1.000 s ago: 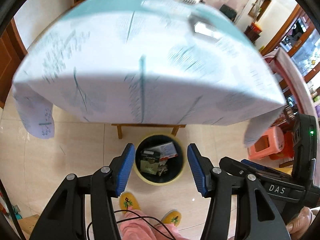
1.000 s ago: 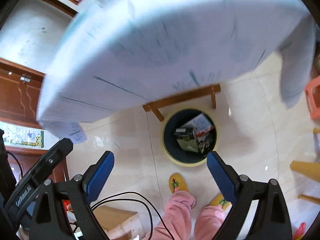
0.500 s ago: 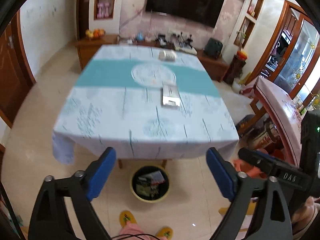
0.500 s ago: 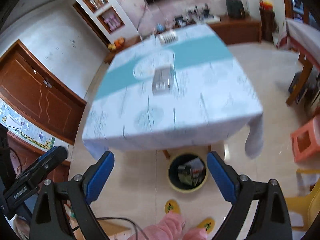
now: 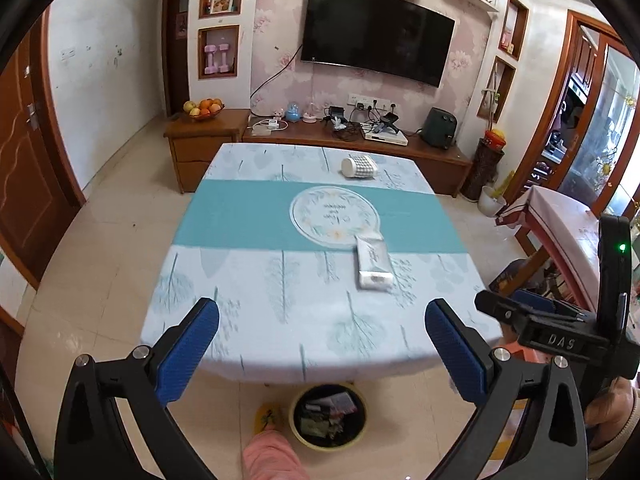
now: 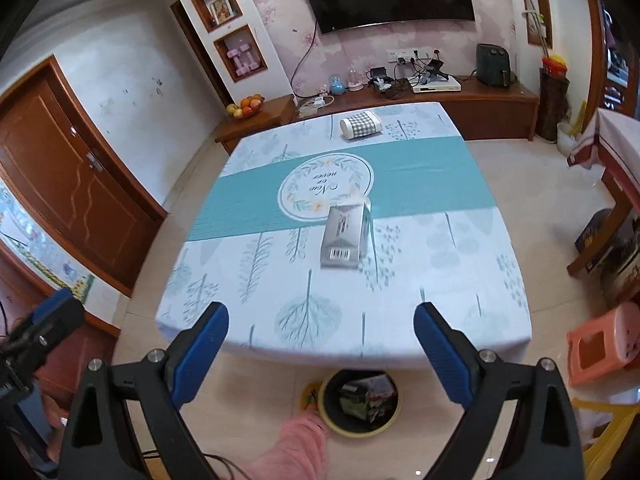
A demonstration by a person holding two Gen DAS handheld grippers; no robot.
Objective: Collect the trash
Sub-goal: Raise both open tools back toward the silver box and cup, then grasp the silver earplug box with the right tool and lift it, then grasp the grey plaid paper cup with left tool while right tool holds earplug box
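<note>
Both grippers, left point(image 5: 322, 344) and right point(image 6: 321, 344), gape wide and empty; the left's jaws have just been opening. Ahead on the surface point(image 5: 280, 320) lies a packet point(image 5: 374, 264), a cup point(image 5: 359, 167) beyond. Below, a bin point(image 6: 360, 406) holds trash, partly under the surface's edge.

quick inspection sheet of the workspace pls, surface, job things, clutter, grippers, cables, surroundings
surface: table under a white and teal cloth.
job's things: flat packet near the middle; checked cup on its side at the far end; bin on the floor by the near edge, already holding trash.
clutter: nothing seen.
grippers: left gripper and right gripper, jaws wide, empty; the left jaws have just been opening.
cables: tangle on the sideboard.
surroundings: wall TV, fruit bowl, pink stool.
</note>
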